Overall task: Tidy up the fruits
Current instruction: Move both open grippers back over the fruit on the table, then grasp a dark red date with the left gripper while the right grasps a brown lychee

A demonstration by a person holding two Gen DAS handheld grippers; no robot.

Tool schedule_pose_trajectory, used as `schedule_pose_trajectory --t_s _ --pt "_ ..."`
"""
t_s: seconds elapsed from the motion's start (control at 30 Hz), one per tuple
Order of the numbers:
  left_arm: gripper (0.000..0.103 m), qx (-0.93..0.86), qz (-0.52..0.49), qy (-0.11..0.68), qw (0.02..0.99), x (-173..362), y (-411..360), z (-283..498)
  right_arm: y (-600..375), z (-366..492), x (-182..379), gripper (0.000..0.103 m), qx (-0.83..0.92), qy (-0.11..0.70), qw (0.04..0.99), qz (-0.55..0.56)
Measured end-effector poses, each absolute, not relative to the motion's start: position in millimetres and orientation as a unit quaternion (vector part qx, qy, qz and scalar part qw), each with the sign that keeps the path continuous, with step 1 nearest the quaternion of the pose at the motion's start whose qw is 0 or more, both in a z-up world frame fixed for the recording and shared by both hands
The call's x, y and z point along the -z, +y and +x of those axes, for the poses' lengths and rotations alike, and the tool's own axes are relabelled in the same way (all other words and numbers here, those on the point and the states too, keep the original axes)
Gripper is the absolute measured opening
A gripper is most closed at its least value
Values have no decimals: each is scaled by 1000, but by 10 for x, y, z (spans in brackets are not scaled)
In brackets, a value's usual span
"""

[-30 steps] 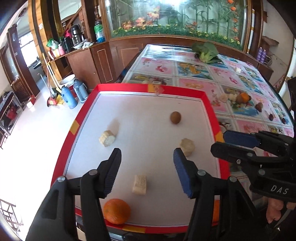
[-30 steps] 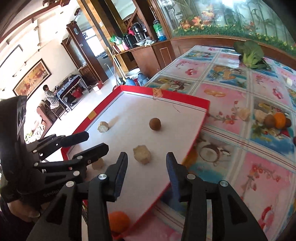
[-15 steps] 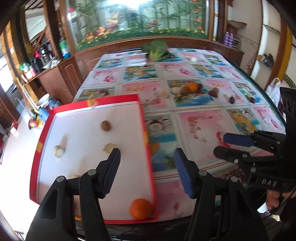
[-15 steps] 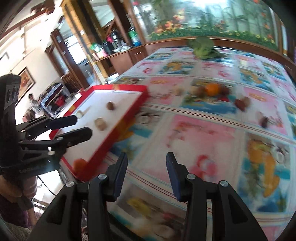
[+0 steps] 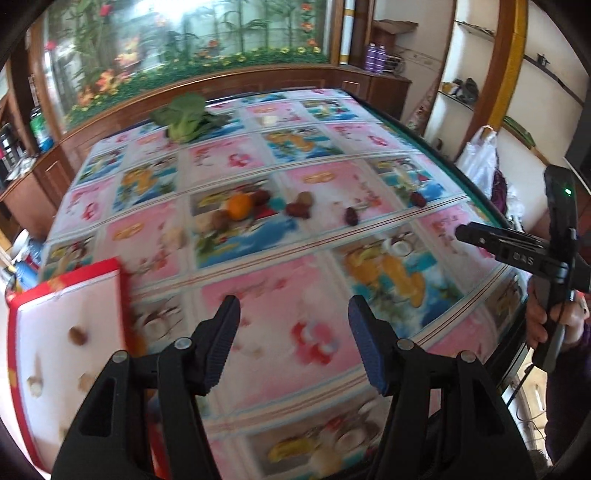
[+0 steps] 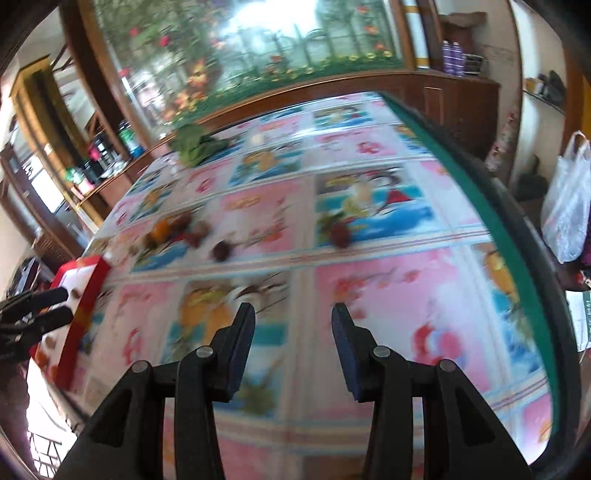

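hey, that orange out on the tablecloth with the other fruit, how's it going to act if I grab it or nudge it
The orange looks round, so a nudge would probably send it rolling across the flat tablecloth. It seems firm enough to hold its shape under the fingers. Other fruit crowds right against it, so it may bump those when pushed. The picture is blurred, so its skin texture can't be judged.

Red tray (image 5: 70, 354) cut off at left, its pieces (image 5: 78, 336) blurred

A family home's dining room; a large fish tank (image 5: 177, 33) set in wooden cabinetry (image 5: 258, 81); a table under a floral oilcloth (image 5: 295, 266); wall shelves (image 5: 480, 66) holding household items.
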State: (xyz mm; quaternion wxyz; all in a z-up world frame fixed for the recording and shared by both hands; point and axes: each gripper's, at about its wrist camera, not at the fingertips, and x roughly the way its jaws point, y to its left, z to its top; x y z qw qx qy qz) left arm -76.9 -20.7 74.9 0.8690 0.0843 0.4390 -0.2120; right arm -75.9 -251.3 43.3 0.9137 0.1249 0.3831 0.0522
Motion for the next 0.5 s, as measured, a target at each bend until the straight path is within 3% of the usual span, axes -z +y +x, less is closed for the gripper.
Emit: schedule_pose_trajectory --t_s 0.27,0.47,0.5 --pt "61 246 95 468 844 -442 -788 -364 -2551 -264 -357 43 -34 394 914 94" --pt "46 253 99 471 839 -308 -972 -164 -2441 -2 -222 42 -16 412 909 62" --pt "44 254 101 473 837 -282 -1001 -135 -2443 17 -208 37 -15 415 908 60"
